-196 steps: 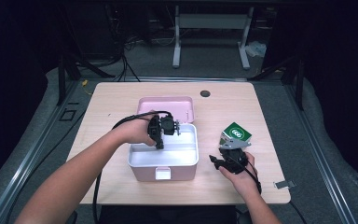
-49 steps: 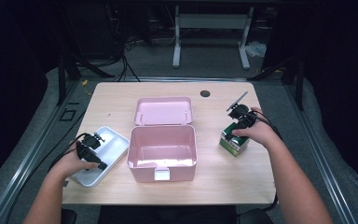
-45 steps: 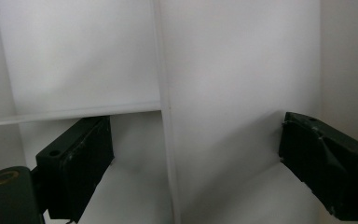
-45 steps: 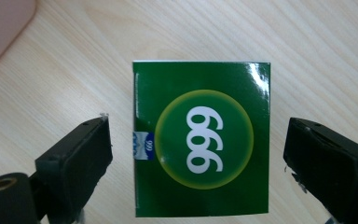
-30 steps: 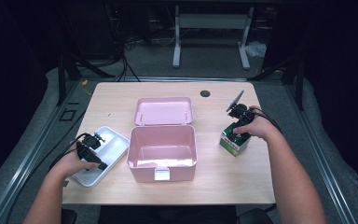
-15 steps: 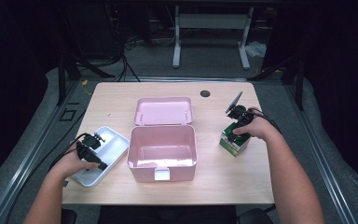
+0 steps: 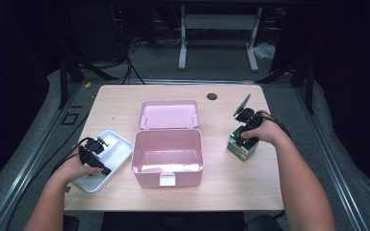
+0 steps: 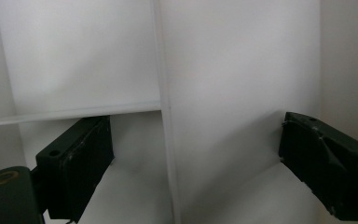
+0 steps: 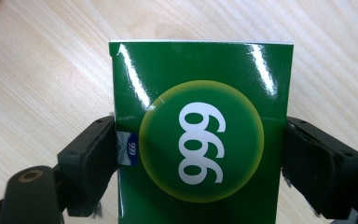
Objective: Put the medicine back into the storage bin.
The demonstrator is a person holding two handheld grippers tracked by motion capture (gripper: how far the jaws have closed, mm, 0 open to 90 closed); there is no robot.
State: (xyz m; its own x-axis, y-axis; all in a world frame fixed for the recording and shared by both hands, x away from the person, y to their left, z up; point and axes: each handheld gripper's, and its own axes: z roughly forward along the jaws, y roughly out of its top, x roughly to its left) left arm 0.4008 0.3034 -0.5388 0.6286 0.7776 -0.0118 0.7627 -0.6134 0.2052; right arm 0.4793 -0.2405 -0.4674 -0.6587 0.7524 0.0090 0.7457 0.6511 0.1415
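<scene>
Two forearms enter from the bottom edge of the high view, each hand holding a black two-jaw gripper. The left hand (image 7: pixel 72 166) rests low at the left, its left gripper (image 7: pixel 98 147) pointing forward with jaws spread wide apart. The right hand (image 7: pixel 262 132) reaches farther forward at the right, the right gripper (image 7: pixel 244 129) aimed downward, jaws wide and just closing inward.
</scene>
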